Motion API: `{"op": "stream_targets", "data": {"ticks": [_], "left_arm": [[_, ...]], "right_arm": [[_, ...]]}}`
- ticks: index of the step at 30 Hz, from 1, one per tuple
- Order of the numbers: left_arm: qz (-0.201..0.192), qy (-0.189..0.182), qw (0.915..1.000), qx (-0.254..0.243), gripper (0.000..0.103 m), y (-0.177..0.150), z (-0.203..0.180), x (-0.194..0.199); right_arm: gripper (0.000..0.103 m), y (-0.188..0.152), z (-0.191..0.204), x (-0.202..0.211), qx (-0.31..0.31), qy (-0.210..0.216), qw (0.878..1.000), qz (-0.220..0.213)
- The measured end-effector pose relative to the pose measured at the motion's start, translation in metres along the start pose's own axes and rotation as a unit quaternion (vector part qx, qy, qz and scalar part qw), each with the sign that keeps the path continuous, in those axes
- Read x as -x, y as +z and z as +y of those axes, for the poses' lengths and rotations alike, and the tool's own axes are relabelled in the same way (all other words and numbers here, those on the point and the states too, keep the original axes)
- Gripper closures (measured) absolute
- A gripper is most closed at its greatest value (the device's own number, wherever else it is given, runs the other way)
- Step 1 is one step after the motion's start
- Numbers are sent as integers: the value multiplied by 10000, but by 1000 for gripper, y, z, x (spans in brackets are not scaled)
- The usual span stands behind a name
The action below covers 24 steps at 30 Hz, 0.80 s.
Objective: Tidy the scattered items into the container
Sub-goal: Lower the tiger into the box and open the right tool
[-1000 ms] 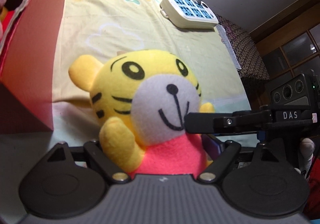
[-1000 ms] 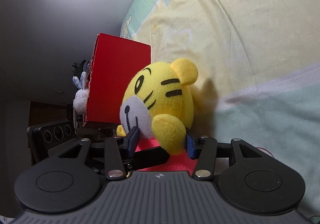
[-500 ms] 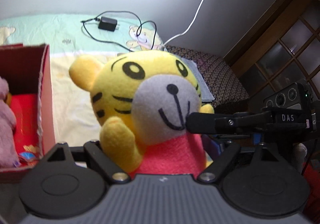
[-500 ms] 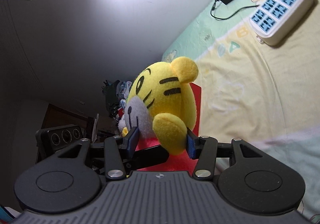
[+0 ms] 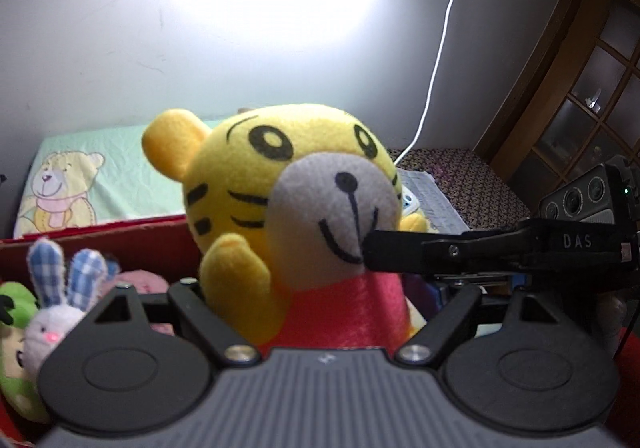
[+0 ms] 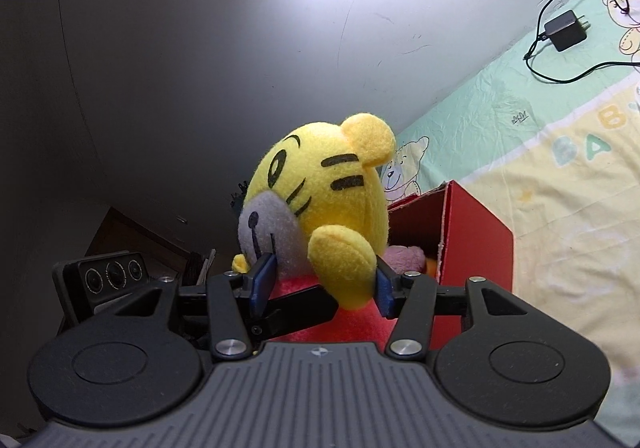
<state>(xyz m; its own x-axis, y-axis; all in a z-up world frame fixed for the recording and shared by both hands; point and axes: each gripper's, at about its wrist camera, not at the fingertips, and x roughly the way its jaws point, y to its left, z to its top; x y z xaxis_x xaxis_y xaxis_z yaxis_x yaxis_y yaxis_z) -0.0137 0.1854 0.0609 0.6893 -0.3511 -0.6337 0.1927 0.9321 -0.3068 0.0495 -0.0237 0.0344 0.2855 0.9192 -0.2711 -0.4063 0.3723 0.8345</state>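
So the bed (image 6: pixel 560 208) fills the right side of the right wrist view, and the red box (image 6: pixel 472 232) sits on it at about 3 o'clock from the tiger (image 6: pixel 320 192). The box already has a bunny (image 5: pixel 56 312) and a green plush (image 5: pixel 12 312) in it, seen at 9 o'clock in the left wrist view. The tiger is up in the air, upright, head at 12 and red body pointing down at 6, held between both claws. The left gripper (image 5: pixel 316 312) is clamped on its red body, jaws fairly wide. The right gripper (image 6: pixel 320 284) has its blue pads (image 6: pixel 264 280) around one arm and the chest, and its jaws are opening with the tiger between them. My guess: the tiger is nearly over the box, so the move is just across and down, and the left one ends up carrying it.
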Motion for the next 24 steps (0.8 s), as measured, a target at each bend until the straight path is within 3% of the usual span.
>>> {"op": "stream_targets", "data": {"ticks": [6, 13, 17, 21, 24], "left_arm": [[232, 46, 9997, 98, 18, -9, 50, -10], [629, 145, 9979, 26, 18, -23, 79, -37], [692, 264, 9969, -277, 18, -27, 74, -44], [737, 158, 9964, -381, 16, -26, 69, -47], [780, 87, 9958, -470, 15, -31, 65, -44]], "right_arm": [[48, -13, 0, -46, 16, -391, 9992, 2], [47, -28, -9, -77, 50, -1043, 9945, -6], [45, -31, -4, -80, 376, -1509, 9878, -88], [42, -31, 7, -72, 645, -1993, 9770, -393], [43, -28, 12, -64, 673, -2035, 9747, -630]]}}
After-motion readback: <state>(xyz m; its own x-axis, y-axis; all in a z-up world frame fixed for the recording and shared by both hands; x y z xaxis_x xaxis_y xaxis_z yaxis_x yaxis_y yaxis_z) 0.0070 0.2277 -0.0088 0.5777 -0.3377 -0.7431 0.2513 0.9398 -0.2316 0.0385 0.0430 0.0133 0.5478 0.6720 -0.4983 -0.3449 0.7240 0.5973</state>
